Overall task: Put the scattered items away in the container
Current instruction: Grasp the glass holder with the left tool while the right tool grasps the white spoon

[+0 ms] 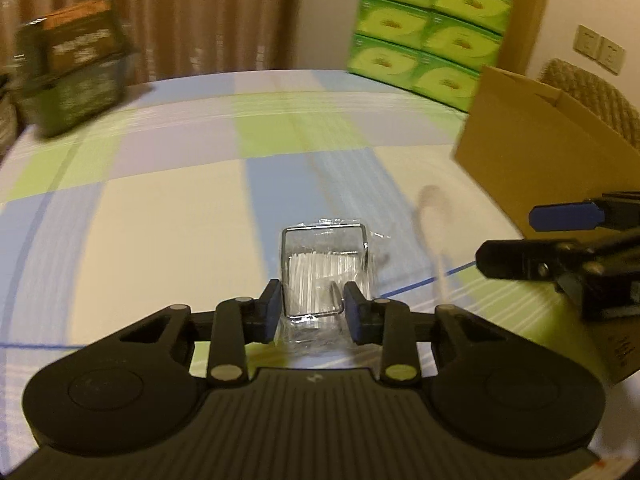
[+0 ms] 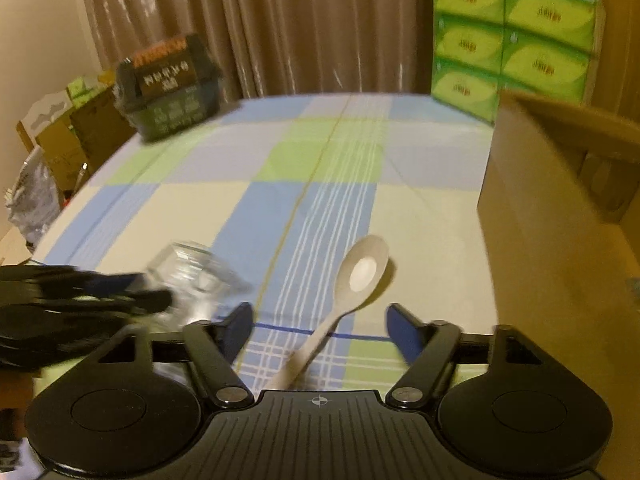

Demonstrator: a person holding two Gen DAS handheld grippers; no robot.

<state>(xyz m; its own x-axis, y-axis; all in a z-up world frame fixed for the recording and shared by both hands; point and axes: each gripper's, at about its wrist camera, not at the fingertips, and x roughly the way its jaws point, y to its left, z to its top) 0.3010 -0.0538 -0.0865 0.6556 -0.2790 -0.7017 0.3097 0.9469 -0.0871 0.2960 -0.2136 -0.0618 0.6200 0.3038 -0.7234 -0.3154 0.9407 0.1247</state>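
Observation:
A clear square glass jar [image 1: 320, 268] lies on the checked tablecloth [image 1: 160, 220], and my left gripper [image 1: 312, 300] has both blue pads against its sides, shut on it. The right wrist view shows that jar [image 2: 192, 276] blurred beside the left gripper [image 2: 156, 296]. A pale beige spoon [image 2: 360, 272] lies bowl-up on the cloth, its handle running between the fingers of my right gripper [image 2: 320, 330]. That gripper is open, its pads clear of the handle. An open cardboard box [image 2: 540, 220] stands just right of the spoon. The left wrist view shows the box [image 1: 540, 140] behind the right gripper [image 1: 532, 240].
A stack of green tissue boxes [image 1: 428, 24] stands at the table's far right edge. A dark green crate [image 1: 72, 68] holding a brown box sits at the far left corner. Brown curtains hang behind. Cartons and bags [image 2: 52, 160] crowd the floor left of the table.

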